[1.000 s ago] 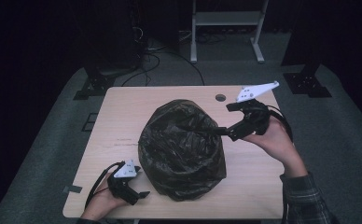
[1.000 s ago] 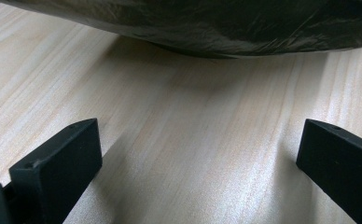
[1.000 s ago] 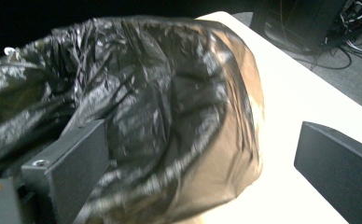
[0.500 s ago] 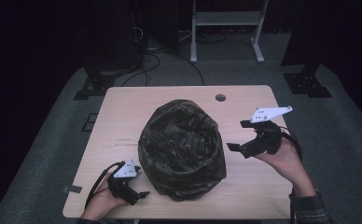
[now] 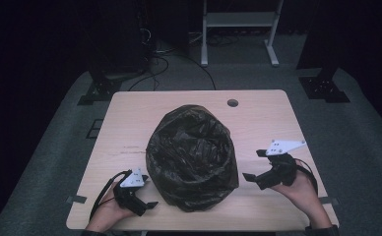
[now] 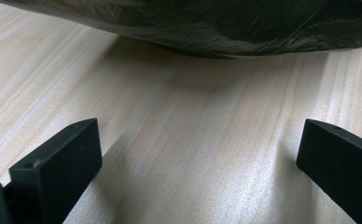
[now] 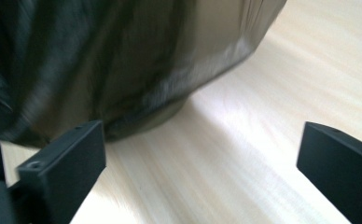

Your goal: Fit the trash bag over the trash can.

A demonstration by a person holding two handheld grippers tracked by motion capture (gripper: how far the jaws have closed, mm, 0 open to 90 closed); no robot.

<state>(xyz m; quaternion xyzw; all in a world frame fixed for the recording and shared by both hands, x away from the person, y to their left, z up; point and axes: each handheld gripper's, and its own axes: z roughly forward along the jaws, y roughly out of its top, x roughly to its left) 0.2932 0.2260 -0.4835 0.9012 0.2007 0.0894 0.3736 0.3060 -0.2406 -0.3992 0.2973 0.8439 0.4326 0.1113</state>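
High view: black bin bag (image 5: 193, 157) sits mid-desk (image 5: 258, 123), toward the near edge. Left hand-held gripper (image 5: 147, 205) rests by the near-left corner, jaws spread, just beside the bag. Right hand-held gripper (image 5: 254, 164) near the right edge, jaws spread, clear of the bag, empty.

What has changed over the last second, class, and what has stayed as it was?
The right tool let go of the black bag, then drew back toward the table's near right edge, jaws open. The left tool, bag and table stayed put.
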